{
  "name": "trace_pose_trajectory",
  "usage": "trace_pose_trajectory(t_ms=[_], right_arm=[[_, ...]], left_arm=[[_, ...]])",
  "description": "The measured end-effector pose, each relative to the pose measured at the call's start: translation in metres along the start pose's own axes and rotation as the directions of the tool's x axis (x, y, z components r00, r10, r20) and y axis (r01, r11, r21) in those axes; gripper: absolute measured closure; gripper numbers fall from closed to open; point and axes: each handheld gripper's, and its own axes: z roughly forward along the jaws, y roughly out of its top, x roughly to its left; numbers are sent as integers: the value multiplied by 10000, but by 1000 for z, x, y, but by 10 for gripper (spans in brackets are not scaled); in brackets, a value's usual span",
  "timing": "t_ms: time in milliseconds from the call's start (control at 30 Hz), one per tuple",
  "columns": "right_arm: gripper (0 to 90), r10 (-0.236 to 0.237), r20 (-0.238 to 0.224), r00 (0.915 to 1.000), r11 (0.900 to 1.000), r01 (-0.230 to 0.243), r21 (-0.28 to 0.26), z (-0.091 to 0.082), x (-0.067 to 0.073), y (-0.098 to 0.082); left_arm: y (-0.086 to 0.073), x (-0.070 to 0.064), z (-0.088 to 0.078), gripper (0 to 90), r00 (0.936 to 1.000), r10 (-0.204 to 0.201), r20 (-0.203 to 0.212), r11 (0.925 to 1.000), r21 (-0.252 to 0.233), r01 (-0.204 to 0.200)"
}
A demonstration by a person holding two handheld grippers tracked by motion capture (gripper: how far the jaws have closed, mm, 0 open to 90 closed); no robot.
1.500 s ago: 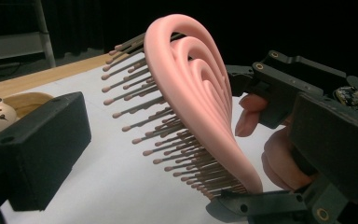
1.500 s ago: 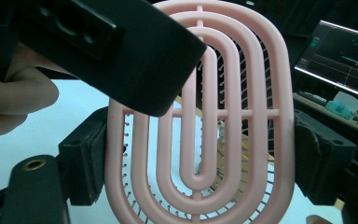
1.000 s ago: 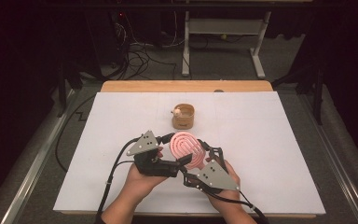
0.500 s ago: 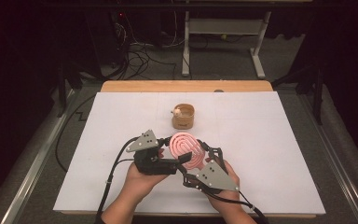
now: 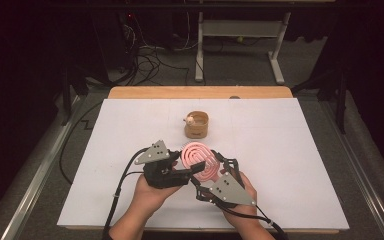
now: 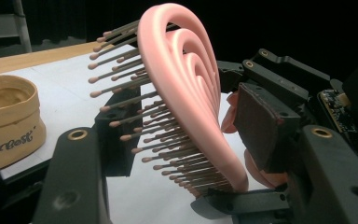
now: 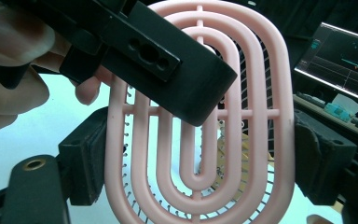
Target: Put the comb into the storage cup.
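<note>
Left gripper jaws lately closing around pink brush; right gripper clamping its edges.

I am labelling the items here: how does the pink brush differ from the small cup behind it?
The pink brush is held up off the table; the cup stands on the white table. The brush is an open frame of oval rings with bristles; the cup is a closed tan wall. The brush looks wider.

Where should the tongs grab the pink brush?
On the brush's outer pink rim, squeezing its two long edges from the sides, as the right tongs do. The rim is solid and smooth; the bristles on its other face would bend.
</note>
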Motion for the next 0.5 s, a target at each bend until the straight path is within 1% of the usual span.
trace_pose_trajectory(t_ms=[67,133,200,300,433,500], right_arm=[[202,-5,4,10000,10000,5,-21,-1,1,0],[202,-38,4,10000,10000,38,-22,-1,1,1],[202,-37,19,10000,10000,37,-35,-1,0,1],[202,-78,31,10000,10000,78,-42,-1,0,1],[202,-101,43,9999,9999,101,-57,-1,1,1],[202,-140,77,9999,9999,140,-51,-1,1,1]], left_arm=[[0,0,0,440,10000,-14,17,10000,-5,14],[0,1,-1,441,9999,-61,83,10000,28,61],[0,1,-1,473,10000,-74,29,10000,24,74],[0,1,-2,498,9999,-109,76,9999,67,108],[0,1,-2,507,9998,-129,162,9999,92,127],[0,1,-2,510,9999,-105,116,9999,76,104]])
